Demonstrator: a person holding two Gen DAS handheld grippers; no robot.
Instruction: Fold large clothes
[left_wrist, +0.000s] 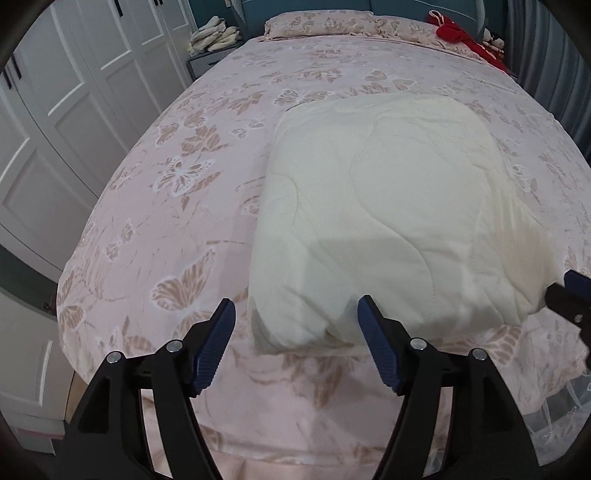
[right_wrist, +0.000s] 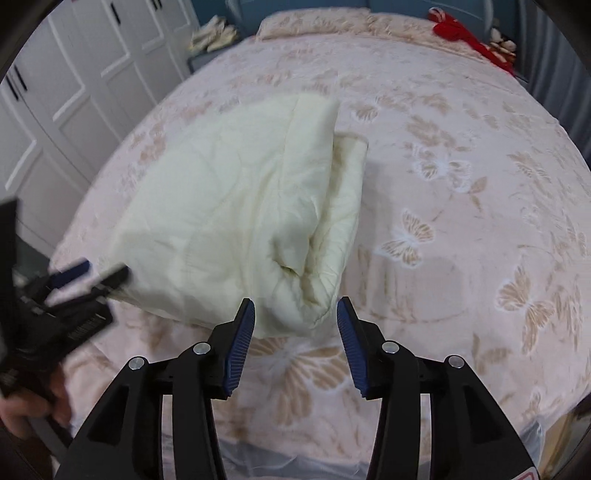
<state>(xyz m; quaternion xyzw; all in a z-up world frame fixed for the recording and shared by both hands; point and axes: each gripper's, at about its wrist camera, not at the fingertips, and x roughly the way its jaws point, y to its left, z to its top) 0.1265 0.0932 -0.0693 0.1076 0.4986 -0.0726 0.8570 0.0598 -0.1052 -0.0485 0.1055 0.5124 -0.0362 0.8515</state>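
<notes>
Nearest us, our left gripper stands with its ribbed blue pads apart, nothing between them, poised over the near left corner of the folded quilt. Our right gripper also gapes, empty, at the quilt's near right corner, where the layers roll open. The quilt, cream, puffy, stitched in wavy lines, lies in a thick rectangle near the foot edge of the bed, on a pink butterfly-print cover. To fold it again, we judge we should pinch all layers at both near corners together, lift evenly, and carry them toward the far edge.
</notes>
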